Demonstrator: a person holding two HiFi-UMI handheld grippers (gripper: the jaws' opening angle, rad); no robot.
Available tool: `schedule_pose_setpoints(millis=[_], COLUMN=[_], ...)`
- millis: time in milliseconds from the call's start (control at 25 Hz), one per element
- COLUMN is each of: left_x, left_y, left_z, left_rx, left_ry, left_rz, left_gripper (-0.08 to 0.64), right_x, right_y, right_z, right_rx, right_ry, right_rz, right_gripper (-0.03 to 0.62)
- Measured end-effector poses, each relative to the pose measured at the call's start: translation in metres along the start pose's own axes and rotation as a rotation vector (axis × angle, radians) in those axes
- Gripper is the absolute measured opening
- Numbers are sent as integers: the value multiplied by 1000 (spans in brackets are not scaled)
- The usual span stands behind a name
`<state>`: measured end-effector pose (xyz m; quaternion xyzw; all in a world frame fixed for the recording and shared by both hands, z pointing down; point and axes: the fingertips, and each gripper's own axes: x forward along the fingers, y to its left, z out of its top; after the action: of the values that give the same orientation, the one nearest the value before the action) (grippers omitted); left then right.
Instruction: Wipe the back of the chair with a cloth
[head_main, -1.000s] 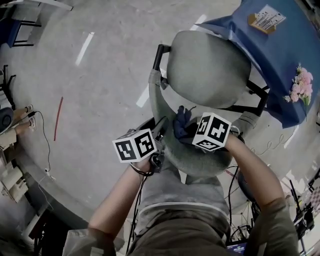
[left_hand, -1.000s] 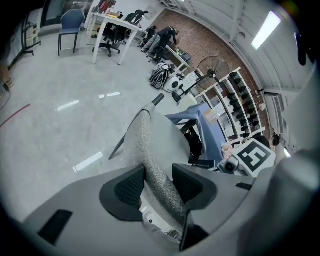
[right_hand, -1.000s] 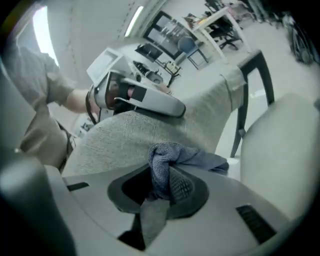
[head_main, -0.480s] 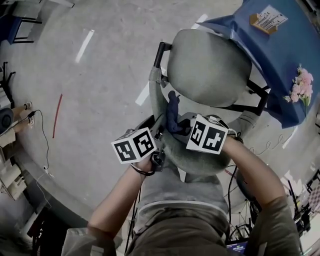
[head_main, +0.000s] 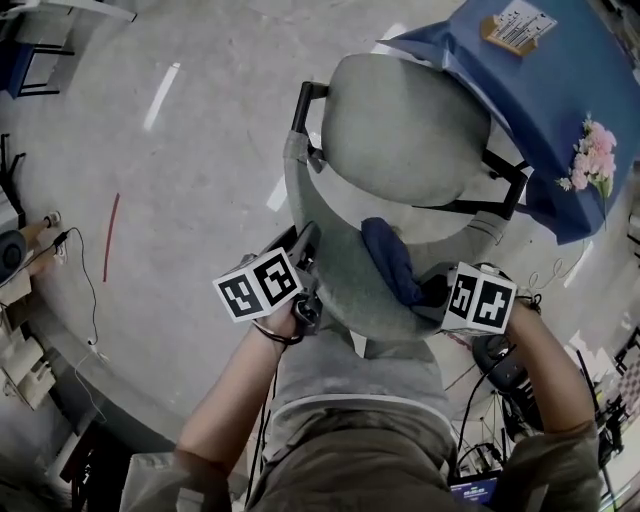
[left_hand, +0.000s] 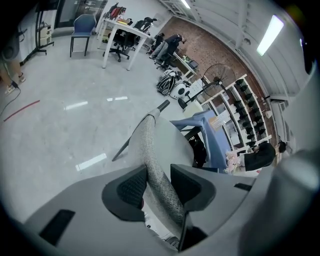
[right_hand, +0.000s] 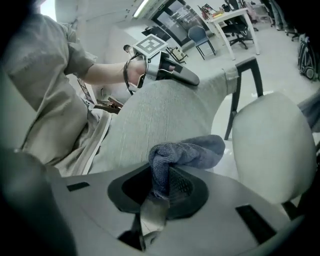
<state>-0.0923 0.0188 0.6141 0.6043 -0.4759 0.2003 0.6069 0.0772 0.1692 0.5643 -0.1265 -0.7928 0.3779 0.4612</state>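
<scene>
Firmly, the right gripper (right_hand: 161, 186) has its 2 jaws pinched on 1 bunched end of the cloth (right_hand: 186, 150), a dark blue piece with a nubby, towel-like weave. The rest of it folds forward out of the jaws. From the head view the cloth lies as a narrow strip on the chair's backrest (head_main: 340, 275), its long axis slanting from the gripper at the lower right up towards the seat (head_main: 400, 130). It rests on the backrest's inner face near the right end. The backrest is a curved shell in pale grey ribbed fabric, wrapping round the rear of the seat with its hollow side towards the seat. The left gripper (left_hand: 159, 175) stands at the other end of that curve. Its 2 jaws have just been closing, and the backrest's thin upper edge runs between the textured black pads, which sit against it on both sides. The seat is a rounded grey pad with black armrest frames at either side. Just beyond the chair stands a table (head_main: 540, 95) under a blue cover, bearing a bunch of pink flowers (head_main: 592, 160) and a small cardboard box (head_main: 515, 25) with a white label. All of this stands on a smooth, glossy grey floor (head_main: 200, 180).
</scene>
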Motion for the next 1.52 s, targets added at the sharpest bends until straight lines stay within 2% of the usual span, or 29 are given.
schedule_pose_setpoints(millis=[80,240,360,480,560,640,720,800,920,1040,1200,1280,1520], left_x=[1,1,1,2,3,3,3,2,2,1,1,0,0], left_y=[0,1,0,-1,-1,0,-1,-2,-2,-2,-1,-2,-2], left_z=[0,0,0,-1,-1,-1,-2,-3,-3,-3,-3,-2,-2], left_rx=[20,44,55,65,71,78,87,99,112,110,107,111,121], left_ry=[2,6,10,21,27,33,43,53,66,72,77,82,84], left_rz=[12,21,15,9,10,13,16,16,18,14,4,-3,-5], left_gripper=[167,166,167,167,167,167,167,169,170,170,173,173,175], right_x=[-18,-46,-45,-38,-32,-20,-4,7,13,13,5,4,4], right_y=[-3,-23,-29,-29,-23,-8,5,10,13,8,9,11,20], right_z=[-30,-83,-88,-80,-62,-26,8,37,92,126,159,165,147], right_rx=[47,135,168,109,80,72,11,-69,-131,-216,-190,-181,-102], right_ry=[43,126,113,160,141,46,8,11,-93,-126,-238,-258,-279], right_rz=[-44,-184,-240,-291,-266,-177,-134,-148,-162,-212,-189,-190,-185], right_gripper=[80,81,81,81,81,81,81,81,81,83,84,84,83])
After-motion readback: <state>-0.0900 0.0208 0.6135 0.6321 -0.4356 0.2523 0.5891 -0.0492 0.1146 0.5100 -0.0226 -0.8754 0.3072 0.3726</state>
